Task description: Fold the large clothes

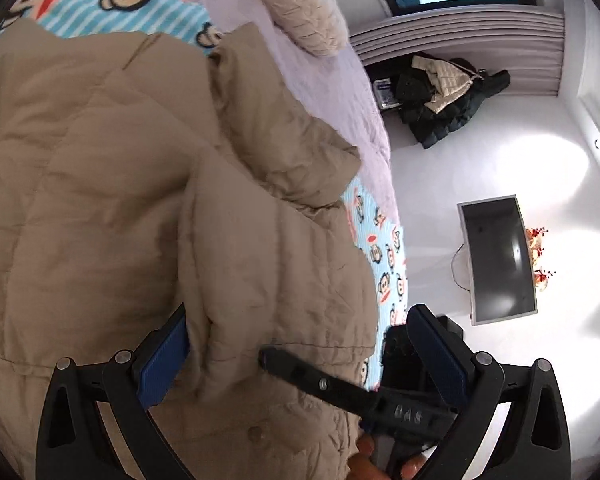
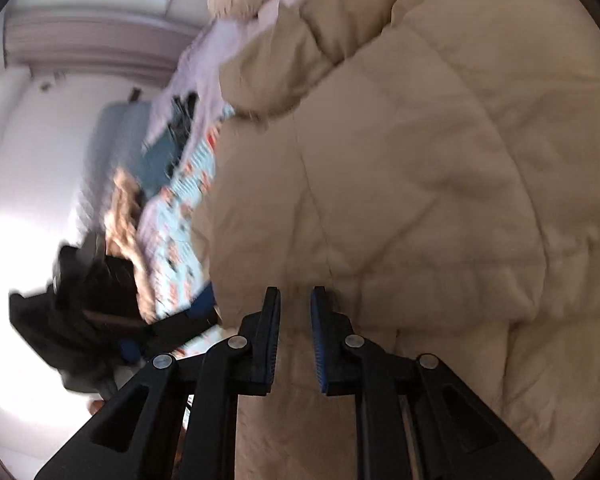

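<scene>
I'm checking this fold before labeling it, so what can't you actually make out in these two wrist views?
- Left wrist: the left gripper stands wide open; the tan quilted puffer coat hides its left finger's tip.
- Left wrist: coat's lower hem is cut off by the frame edge.
- Right wrist: right gripper pinches coat fabric; floor items at left are motion-blurred.

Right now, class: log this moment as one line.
left gripper: open, astride tan puffer coat | right gripper: shut on coat | coat on bed
</scene>
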`<state>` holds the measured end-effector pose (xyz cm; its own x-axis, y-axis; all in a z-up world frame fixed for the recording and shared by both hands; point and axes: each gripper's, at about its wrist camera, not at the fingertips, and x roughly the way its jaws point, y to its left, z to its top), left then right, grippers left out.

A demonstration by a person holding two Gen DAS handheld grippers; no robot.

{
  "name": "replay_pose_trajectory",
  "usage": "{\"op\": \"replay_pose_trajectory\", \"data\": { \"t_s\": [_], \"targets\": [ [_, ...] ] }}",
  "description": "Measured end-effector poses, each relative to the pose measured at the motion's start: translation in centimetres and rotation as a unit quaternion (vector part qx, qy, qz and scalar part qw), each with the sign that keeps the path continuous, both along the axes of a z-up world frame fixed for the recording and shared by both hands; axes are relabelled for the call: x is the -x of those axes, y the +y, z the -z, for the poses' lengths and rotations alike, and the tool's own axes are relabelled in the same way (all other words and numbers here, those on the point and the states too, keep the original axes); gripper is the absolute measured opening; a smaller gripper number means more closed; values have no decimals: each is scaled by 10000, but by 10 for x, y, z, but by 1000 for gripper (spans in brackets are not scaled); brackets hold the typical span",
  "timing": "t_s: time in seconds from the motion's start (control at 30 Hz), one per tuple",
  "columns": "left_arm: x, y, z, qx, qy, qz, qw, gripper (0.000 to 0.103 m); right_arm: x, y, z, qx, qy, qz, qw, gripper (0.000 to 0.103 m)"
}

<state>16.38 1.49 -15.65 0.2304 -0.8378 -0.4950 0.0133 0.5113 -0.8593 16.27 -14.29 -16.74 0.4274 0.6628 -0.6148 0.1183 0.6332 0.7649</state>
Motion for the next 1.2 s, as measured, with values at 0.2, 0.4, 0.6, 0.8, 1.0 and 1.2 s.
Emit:
{"op": "replay_pose_trajectory", "data": {
  "t_s": [0.2, 0.4, 0.6, 0.8, 1.0, 1.2],
  "targets": [
    [0, -5, 24, -734, 162, 36, 9972, 103, 43, -58, -8, 576, 109, 462, 9972, 18],
    [-6, -25, 14, -1204, -106, 214, 9924, 71, 90, -160, -1, 421, 413, 1770, 9824, 41],
    [-6, -20, -1, -2102, -498, 250, 9761, 21, 109, -193, -7, 398, 284, 2349, 9708, 41],
    [-13, -1, 19, -2447, -292, 129, 9691, 21, 112, -210, -21, 759, 20, 2613, 9623, 41],
    [-6, -16, 19, -2857, -491, 351, 9564, 21, 103, -241, -21, 712, 36, 2937, 9532, 44],
    [-6, -26, 6, -3262, -574, 277, 9432, 21, 107, -257, -32, 805, -67, 2901, 9536, 44]
  ]
}}
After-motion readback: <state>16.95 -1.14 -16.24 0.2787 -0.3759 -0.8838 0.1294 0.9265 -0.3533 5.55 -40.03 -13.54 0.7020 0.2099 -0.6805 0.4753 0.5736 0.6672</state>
